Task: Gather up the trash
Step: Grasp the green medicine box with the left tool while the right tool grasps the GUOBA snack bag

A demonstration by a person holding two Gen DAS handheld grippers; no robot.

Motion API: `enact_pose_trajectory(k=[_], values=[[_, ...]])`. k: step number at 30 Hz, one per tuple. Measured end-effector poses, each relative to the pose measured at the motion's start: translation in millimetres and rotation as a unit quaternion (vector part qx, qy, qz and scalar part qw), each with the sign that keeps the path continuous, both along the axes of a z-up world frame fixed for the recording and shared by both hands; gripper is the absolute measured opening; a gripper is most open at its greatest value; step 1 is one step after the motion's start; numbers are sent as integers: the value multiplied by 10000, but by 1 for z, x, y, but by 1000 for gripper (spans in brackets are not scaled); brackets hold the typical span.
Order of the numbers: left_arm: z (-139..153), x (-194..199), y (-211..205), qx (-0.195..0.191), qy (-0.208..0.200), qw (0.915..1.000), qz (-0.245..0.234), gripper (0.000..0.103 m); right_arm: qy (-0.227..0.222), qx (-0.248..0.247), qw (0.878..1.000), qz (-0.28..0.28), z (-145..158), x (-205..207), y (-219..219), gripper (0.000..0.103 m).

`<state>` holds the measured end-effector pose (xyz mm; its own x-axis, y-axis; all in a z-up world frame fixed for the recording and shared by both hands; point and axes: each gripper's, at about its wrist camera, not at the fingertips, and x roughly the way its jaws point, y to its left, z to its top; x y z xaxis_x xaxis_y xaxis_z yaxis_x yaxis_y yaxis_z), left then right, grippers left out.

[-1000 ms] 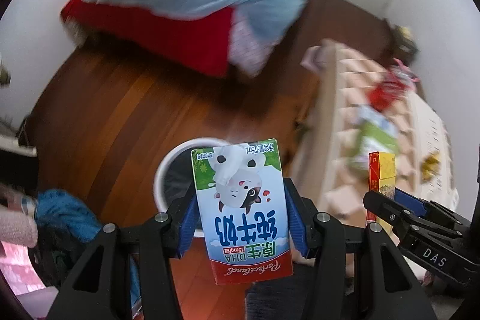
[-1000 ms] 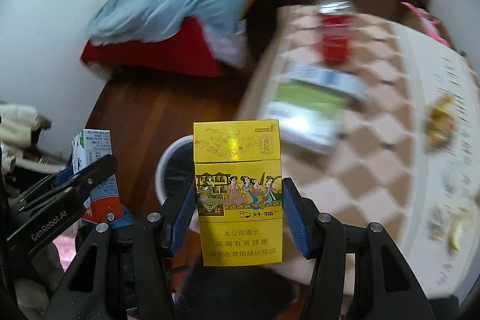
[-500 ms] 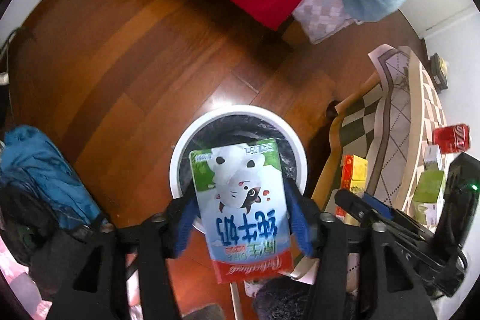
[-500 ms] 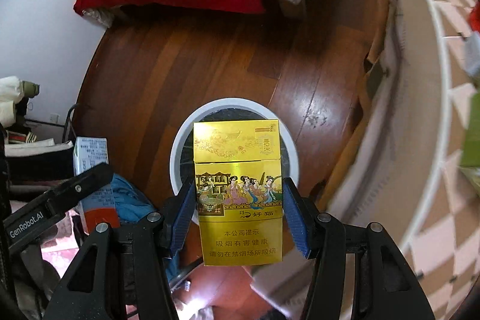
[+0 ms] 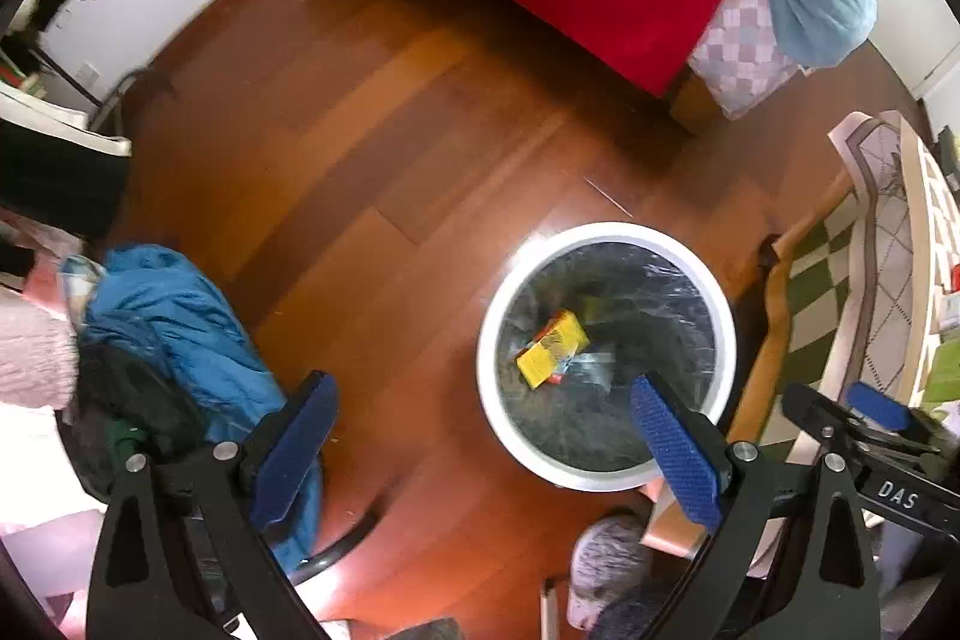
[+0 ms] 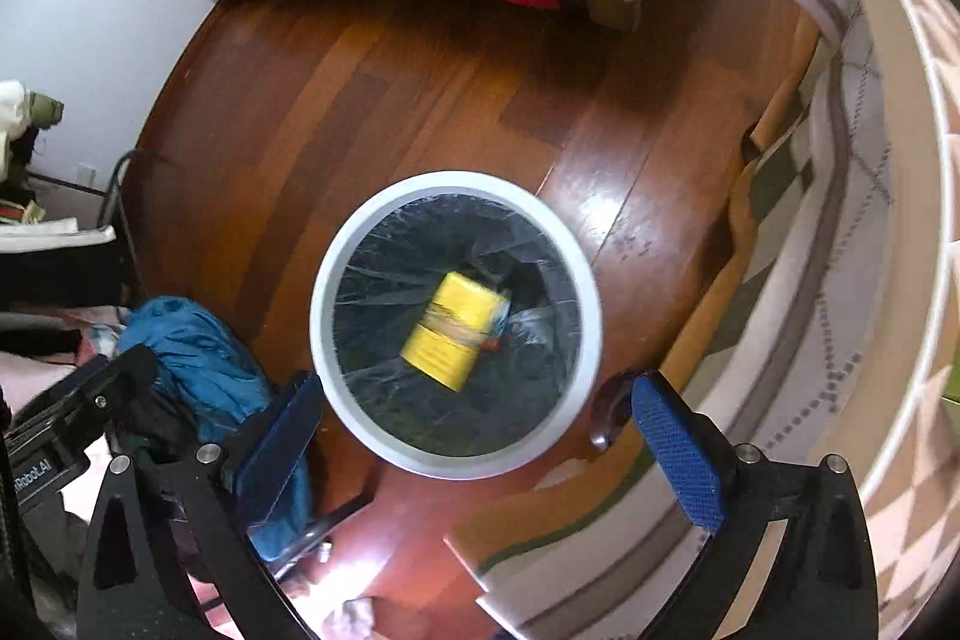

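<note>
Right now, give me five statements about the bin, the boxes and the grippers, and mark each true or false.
1. The left gripper is open and holds nothing. True.
2. The right gripper is shut on the yellow box. False: it is open, and the box lies inside the bin.
3. The bin has a white rim and a dark liner. True.
4. The bin stands on the table. False: it stands on the wooden floor, beside the table.
5. The blue cloth lies inside the bin. False: it sits on a heap outside the bin.
</note>
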<state>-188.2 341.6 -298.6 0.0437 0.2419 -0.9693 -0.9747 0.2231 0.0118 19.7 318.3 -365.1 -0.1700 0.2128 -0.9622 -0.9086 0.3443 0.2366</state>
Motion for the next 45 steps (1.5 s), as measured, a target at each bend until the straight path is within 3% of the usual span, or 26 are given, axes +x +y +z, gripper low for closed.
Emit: enact_pose_trajectory(k=[10, 24, 29, 33, 37, 41, 45], values=[[45, 0, -35, 499, 147, 9986, -124, 100, -451, 164, 9988, 67, 54, -7, -56, 103], [124, 7, -110, 1117, -121, 9922, -541, 100, -418, 841, 9955, -96, 139, -11, -144, 103], [152, 19, -135, 1368, -231, 9882, -646, 100, -230, 1208, 9916, -411, 173, 3, -177, 103], [165, 56, -152, 1484, -324, 9840, -932, 100, 10, 1440, 9858, -864, 194, 33, -210, 103], [157, 114, -164, 1324, -477, 9811, -1329, 100, -56, 1514, 9757, -1580, 204, 87, -254, 103], [142, 189, -176, 1204, -494, 9735, -1881, 100, -218, 1130, 9643, -2386, 187, 163, -300, 103], [114, 272, -181, 856, -418, 9628, -2528, 100, -489, 619, 9571, -2788, 161, 234, -323, 103]])
